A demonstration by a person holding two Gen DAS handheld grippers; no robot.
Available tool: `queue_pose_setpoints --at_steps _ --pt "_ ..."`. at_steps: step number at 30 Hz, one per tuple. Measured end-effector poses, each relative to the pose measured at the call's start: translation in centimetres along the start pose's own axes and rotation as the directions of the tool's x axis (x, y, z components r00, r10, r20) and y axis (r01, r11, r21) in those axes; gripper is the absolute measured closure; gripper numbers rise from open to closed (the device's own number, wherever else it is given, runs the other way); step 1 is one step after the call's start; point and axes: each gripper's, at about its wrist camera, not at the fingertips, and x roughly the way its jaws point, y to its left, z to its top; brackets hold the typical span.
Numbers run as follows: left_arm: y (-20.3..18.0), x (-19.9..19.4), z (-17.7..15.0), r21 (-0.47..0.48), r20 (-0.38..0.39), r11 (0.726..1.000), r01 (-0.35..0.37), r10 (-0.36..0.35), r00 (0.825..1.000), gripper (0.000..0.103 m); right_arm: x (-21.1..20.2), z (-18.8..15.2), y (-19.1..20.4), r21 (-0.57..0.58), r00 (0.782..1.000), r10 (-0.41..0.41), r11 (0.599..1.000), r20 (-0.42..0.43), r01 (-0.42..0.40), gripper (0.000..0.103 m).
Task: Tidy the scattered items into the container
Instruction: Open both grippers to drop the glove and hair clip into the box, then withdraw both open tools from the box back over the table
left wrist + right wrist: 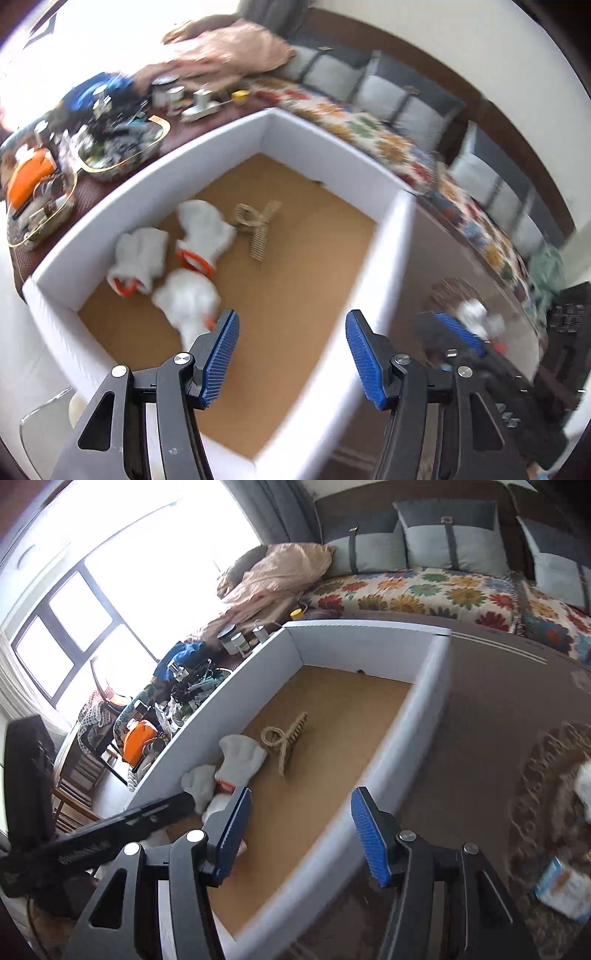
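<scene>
Left tongs point(291, 354) spread, empty, above box point(229, 146). Right tongs point(301, 834) spread, empty. Gloves point(203, 232), hair claw point(255, 225) centre frame, inside box.

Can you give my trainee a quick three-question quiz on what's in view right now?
1. True or false: the hair claw clip lies inside the white box.
2. Multiple choice: the left gripper is A) shut on a glove, B) open and empty, C) out of view.
3. Name one item outside the box, on the mat right of it in the right wrist view.

Key
1. True.
2. B.
3. The small blue-and-white packet; a white glove also shows at the frame edge.
</scene>
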Motion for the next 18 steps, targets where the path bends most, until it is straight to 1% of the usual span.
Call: queue_pose_setpoints --at_steps 1,3,5,7,9,10,12,13,15,18 --pt "-1.3 -0.8 -1.3 0.017 0.007 1.000 0.011 -0.011 1.000 0.040 -1.6 -1.4 -0.8 0.006 1.000 -0.007 1.000 0.013 0.007 0.046" --pt "-4.4 -2.4 -5.2 0.050 0.013 0.998 0.047 -0.048 0.999 0.020 -4.5 -4.8 -2.3 0.008 0.998 -0.045 0.999 0.045 0.045 0.046" --pt "-7.3 -2.9 -9.5 0.085 0.011 0.993 0.080 -0.081 0.997 0.017 -7.3 -8.4 -3.9 0.004 0.991 -0.101 0.995 0.084 0.101 0.046" --pt "-10.0 -1.9 -13.5 0.127 -0.029 0.985 0.120 -0.117 0.993 0.017 -9.6 -12.0 -5.2 -0.014 0.977 -0.170 0.985 0.127 0.173 0.046" --pt "-12.0 0.0 -16.8 0.138 -0.082 0.977 0.164 -0.153 0.985 0.017 -12.1 -16.3 -7.0 -0.023 0.950 -0.257 0.964 0.177 0.265 0.046" --pt "-13.1 1.3 -18.7 0.141 -0.115 0.971 0.192 -0.176 0.978 0.017 -13.0 -17.7 -7.9 -0.019 0.938 -0.290 0.954 0.192 0.299 0.046" --pt "-14.8 3.2 -21.2 0.173 -0.165 0.960 0.220 -0.193 0.967 0.017 -15.0 -20.8 -10.0 0.011 0.906 -0.364 0.929 0.216 0.370 0.046" --pt "-15.7 3.6 -22.3 0.197 -0.171 0.950 0.242 -0.210 0.963 0.017 -15.8 -21.9 -11.0 0.037 0.893 -0.393 0.918 0.220 0.395 0.046" --pt "-17.0 3.9 -23.7 0.274 -0.144 0.933 0.234 -0.201 0.969 0.017 -17.4 -24.0 -13.1 0.093 0.865 -0.450 0.893 0.224 0.440 0.046" --pt "-18.6 4.1 -25.6 0.376 -0.104 0.901 0.217 -0.191 0.976 0.017 -19.4 -26.0 -15.7 0.212 0.828 -0.510 0.858 0.234 0.468 0.046"
